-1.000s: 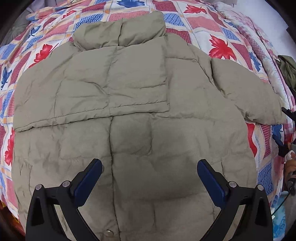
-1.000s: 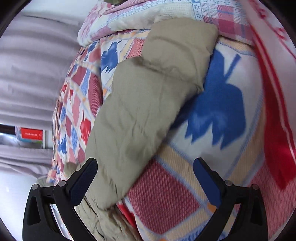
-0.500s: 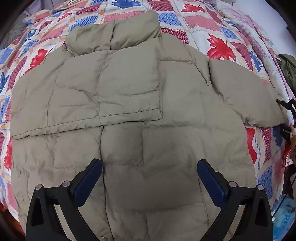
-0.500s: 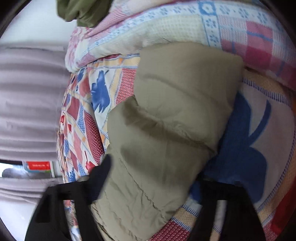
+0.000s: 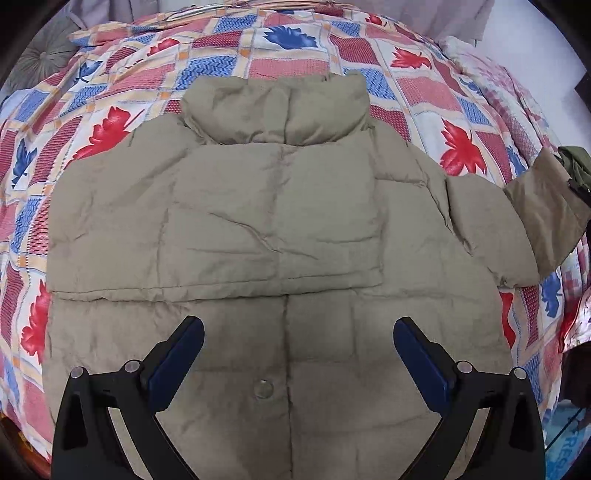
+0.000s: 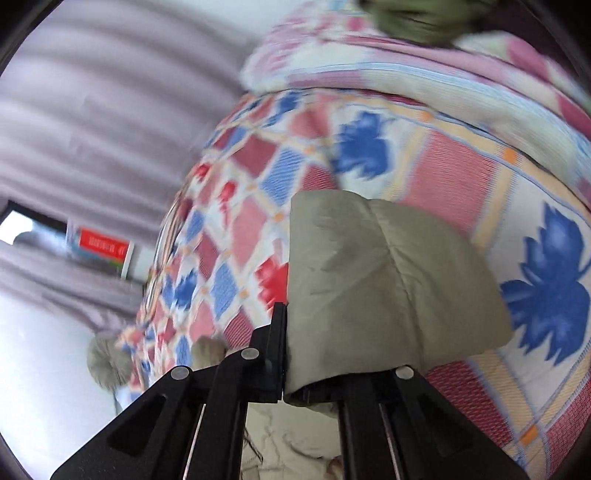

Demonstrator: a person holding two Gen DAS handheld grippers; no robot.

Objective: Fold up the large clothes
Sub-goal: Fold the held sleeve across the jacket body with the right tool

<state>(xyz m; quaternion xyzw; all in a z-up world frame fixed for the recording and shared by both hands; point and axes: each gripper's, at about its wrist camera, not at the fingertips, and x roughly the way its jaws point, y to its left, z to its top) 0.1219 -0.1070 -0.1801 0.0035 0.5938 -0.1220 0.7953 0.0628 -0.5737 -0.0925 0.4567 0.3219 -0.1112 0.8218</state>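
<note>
A khaki padded jacket [image 5: 280, 221] lies flat on the bed, collar at the far side, its left sleeve folded across the chest. My left gripper [image 5: 298, 347] hovers open and empty above the lower front of the jacket, near a snap button [image 5: 263, 388]. The jacket's right sleeve [image 5: 546, 206] is lifted at the right edge of the left wrist view. My right gripper [image 6: 286, 354] is shut on that sleeve's cuff [image 6: 384, 280] and holds it above the quilt.
The bed carries a patchwork quilt [image 5: 110, 122] with red and blue leaves. A dark green garment [image 5: 576, 162] lies at the bed's right edge and shows in the right wrist view [image 6: 413, 18]. Grey curtains [image 6: 92, 110] hang behind. A folded pink blanket [image 6: 406, 70] lies beyond the sleeve.
My right gripper closed on the sleeve cuff and lifted it off the quilt. My left gripper drew back toward the hem, so more of the bed shows.
</note>
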